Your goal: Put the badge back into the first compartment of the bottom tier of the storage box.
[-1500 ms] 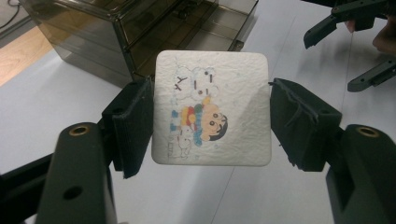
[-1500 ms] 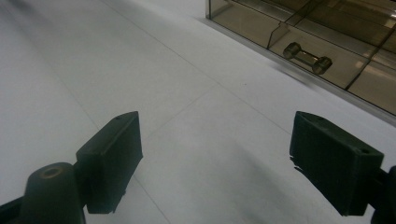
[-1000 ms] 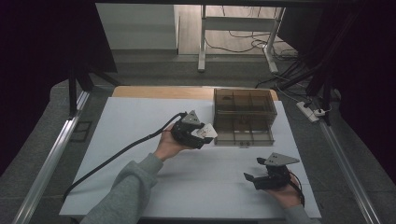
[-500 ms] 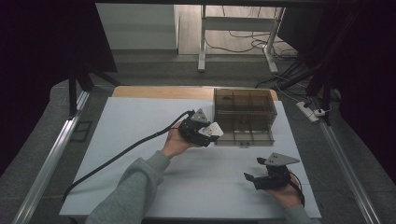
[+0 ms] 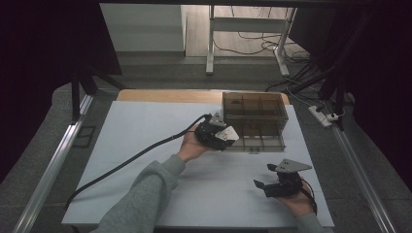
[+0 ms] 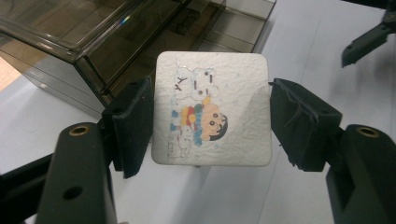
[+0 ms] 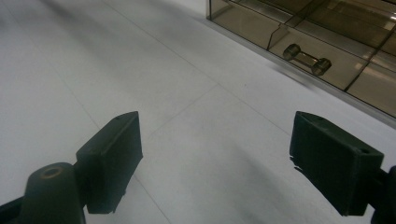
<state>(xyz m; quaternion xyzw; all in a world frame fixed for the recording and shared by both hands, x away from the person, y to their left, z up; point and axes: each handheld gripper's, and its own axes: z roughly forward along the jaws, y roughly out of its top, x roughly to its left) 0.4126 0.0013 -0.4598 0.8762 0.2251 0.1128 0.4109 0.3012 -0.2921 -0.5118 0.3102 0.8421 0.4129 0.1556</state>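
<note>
Left gripper (image 6: 211, 116) clamping cartoon coaster (image 6: 212, 109) beside smoky drawer box (image 5: 253, 121), right gripper (image 7: 217, 158) spread, empty.

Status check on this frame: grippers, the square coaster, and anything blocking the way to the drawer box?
Left gripper shut on cartoon coaster, beside smoky drawer box. Right gripper open, empty, low over table. Nothing between coaster and box.

Smoked drawer box (image 5: 254, 121) just ahead of left claw (image 5: 228, 137); bare table (image 5: 145, 126) leftward.
</note>
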